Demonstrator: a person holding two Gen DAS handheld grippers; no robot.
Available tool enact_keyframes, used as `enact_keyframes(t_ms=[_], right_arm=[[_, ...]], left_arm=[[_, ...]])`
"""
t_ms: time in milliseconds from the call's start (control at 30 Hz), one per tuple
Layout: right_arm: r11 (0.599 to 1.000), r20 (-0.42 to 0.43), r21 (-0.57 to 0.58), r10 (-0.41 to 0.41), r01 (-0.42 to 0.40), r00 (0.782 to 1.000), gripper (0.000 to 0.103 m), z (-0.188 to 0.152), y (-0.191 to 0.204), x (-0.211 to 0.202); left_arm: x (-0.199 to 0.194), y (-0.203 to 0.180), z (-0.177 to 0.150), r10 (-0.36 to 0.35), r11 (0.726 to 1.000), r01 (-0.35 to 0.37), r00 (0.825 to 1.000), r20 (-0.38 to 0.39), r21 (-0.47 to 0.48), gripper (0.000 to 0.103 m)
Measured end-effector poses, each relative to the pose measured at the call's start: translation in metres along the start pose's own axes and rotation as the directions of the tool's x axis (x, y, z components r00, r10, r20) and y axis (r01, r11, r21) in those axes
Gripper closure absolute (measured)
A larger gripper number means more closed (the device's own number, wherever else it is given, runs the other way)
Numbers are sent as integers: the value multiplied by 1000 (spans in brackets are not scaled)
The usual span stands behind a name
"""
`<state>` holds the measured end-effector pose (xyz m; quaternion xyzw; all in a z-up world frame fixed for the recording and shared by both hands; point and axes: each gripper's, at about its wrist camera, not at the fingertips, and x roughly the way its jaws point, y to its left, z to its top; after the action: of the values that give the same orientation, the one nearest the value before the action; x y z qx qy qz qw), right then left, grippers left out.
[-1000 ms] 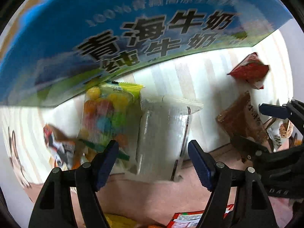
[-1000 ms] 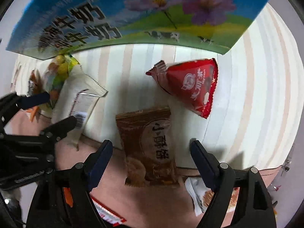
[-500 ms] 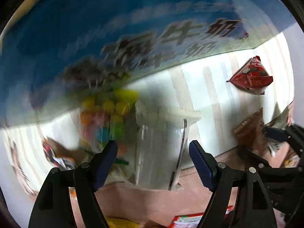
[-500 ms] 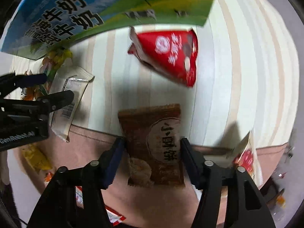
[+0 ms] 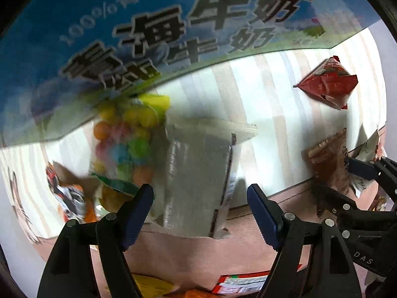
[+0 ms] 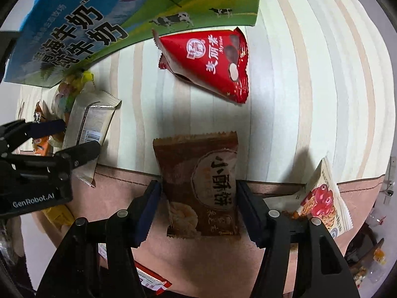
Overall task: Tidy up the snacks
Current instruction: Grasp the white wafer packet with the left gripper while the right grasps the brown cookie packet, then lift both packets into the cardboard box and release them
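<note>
The right gripper (image 6: 198, 193) pinches the brown pastry packet (image 6: 198, 186) at the striped cloth's (image 6: 310, 74) near edge. The left gripper (image 5: 199, 208) gapes around the silver packet (image 5: 198, 178). The red Mylikes bag (image 6: 211, 62) and others lie scattered beside the milk carton box (image 6: 99, 24); sorting looks barely begun.

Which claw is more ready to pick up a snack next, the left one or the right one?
The right claw. Its fingers already squeeze the brown cookie packet on both sides. The left claw hangs open in front of the silvery packet, not touching it.
</note>
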<state>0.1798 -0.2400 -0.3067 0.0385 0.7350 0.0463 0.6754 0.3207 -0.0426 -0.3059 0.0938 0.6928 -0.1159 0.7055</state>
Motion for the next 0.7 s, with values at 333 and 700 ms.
enact_keyframes(t_ms=[333,700], right_arm=[[999,-3,14,32,-32,999,38,4,-17,-8],[999,49,54,-6,4,999,46,-1,-22,-6]], left_arm=[[33,11,-20,-175,972,163,983,-61,-168,28],[15,20,-24,-54,975,59,998,32,-216,46]])
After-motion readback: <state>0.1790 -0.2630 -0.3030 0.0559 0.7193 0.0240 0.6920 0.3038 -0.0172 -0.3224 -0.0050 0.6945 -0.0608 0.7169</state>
